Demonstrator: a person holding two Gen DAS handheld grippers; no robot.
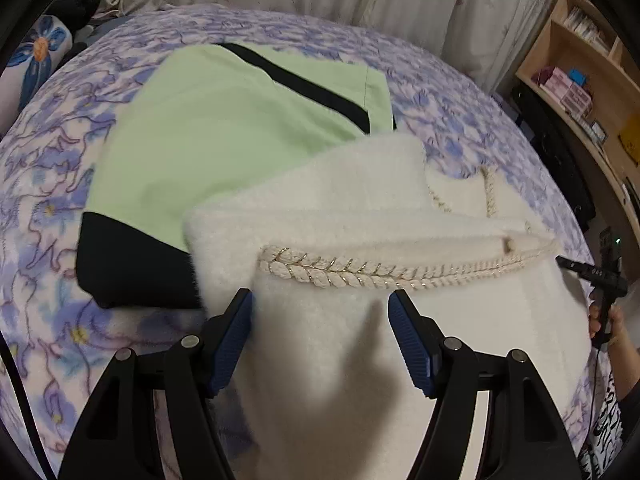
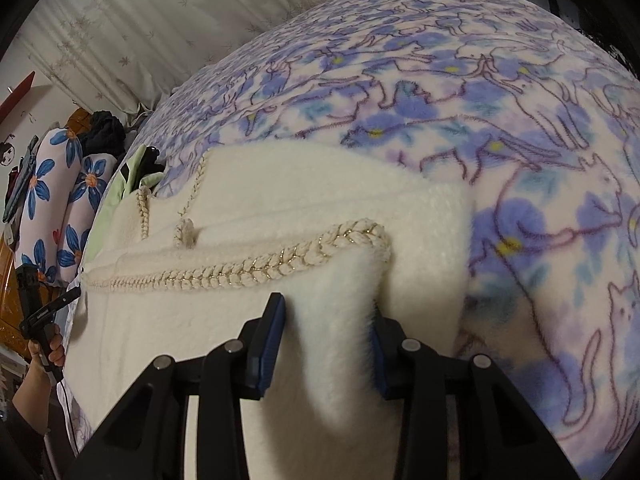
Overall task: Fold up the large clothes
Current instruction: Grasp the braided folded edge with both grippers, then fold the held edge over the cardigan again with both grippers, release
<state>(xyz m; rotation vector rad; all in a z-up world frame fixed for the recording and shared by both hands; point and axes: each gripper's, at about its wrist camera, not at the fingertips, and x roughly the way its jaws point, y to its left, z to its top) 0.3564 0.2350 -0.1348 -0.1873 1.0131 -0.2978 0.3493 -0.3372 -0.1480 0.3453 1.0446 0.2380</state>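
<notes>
Pale curtains hang behind a bed whose floral blanket (image 1: 100,92), printed with blue and purple flowers, fills both views. On the blanket, toward the far left in the left wrist view, lies a light green garment (image 1: 208,128) with black bands, already flattened into a rough rectangle. Nearer and to the right of it, partly overlapping its near edge, rests the white fleece jacket (image 1: 360,208), the piece being folded now; its long axis runs left to right across the near side of the bed, marked by the braided trim (image 1: 360,274) along a folded edge. Wooden shelves (image 1: 580,64) stand at the far right, and flower-print pillows (image 2: 60,184) sit at the left of the right wrist view. Both grippers point down into the near edge of the jacket, one toward each end of the trim. The left gripper (image 1: 320,320) has its blue pads standing wide with a raised hump of fleece between them; whether they press it I cannot tell. The right gripper (image 2: 328,332) pinches a ridge of fleece just below the trim's right corner, its pads pressed into the pile. The jacket stretches away from both hands, so the fold probably carries the near edge toward the far side, and both hands look about equally close.
</notes>
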